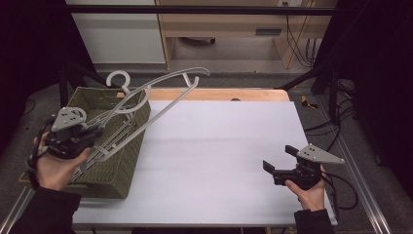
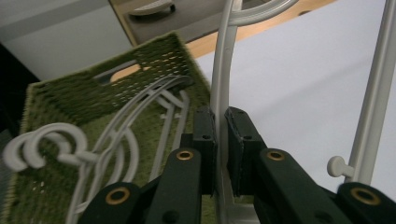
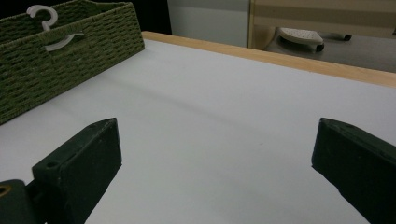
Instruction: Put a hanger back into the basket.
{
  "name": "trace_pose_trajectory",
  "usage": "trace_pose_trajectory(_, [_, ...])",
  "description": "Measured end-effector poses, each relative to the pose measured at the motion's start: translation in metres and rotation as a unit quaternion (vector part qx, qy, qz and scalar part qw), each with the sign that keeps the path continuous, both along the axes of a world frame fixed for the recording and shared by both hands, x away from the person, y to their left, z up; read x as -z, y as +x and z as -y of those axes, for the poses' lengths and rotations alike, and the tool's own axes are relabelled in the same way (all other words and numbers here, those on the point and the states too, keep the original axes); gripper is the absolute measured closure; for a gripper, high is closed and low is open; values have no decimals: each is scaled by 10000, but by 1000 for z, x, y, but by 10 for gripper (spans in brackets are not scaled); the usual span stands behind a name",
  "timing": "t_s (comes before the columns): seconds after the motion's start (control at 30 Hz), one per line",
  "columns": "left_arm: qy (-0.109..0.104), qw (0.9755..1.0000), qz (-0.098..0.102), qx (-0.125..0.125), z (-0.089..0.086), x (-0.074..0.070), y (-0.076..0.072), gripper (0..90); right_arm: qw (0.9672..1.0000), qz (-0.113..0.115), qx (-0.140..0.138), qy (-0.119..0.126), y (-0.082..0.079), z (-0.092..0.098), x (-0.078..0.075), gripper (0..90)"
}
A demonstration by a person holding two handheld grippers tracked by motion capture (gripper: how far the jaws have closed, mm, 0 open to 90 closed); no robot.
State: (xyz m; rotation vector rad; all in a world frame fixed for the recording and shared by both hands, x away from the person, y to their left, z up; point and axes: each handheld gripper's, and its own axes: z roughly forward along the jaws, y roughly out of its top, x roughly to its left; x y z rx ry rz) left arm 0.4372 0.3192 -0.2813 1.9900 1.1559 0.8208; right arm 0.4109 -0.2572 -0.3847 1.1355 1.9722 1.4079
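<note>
With the left tongs (image 2: 220, 154) clamped on a hanger (image 1: 168, 95) half raised from the basket (image 1: 129, 161) and the right tongs (image 1: 278, 163) held apart, neighbouring hangers (image 2: 116, 144) could be snagged and dragged out.

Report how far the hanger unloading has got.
Done: nothing lies on the white table yet. In hand: the left claw is shut on one grey hanger, raised partly out of the green basket. Left: more hangers in the basket; the right claw waits open.

A green woven basket (image 1: 124, 165) sits at the left of the white tabletop (image 1: 219, 146). White plastic hangers (image 2: 116, 140) lie in it. One white plastic hanger (image 1: 165, 95) sticks out rightward over its rim.
</note>
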Motion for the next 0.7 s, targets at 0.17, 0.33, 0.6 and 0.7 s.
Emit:
trace_pose_trajectory(0.17, [48, 9993, 49, -359, -34, -1, 8, 825, 10000, -17, 5, 4, 0, 0, 0, 17])
trace_pose_trajectory(0.33, [116, 9986, 35, -516, -55, 4, 11, 825, 10000, -25, 6, -14, 1, -1, 1, 17])
trace_pose_trajectory(0.6, [265, 9965, -96, -784, -83, 20, 22, 825, 10000, -27, 15, -28, 2, -1, 2, 17])
trace_pose_trajectory(0.7, [332, 9955, -179, -872, -91, 28, 24, 825, 10000, -29, 25, -1, 1, -1, 1, 17])
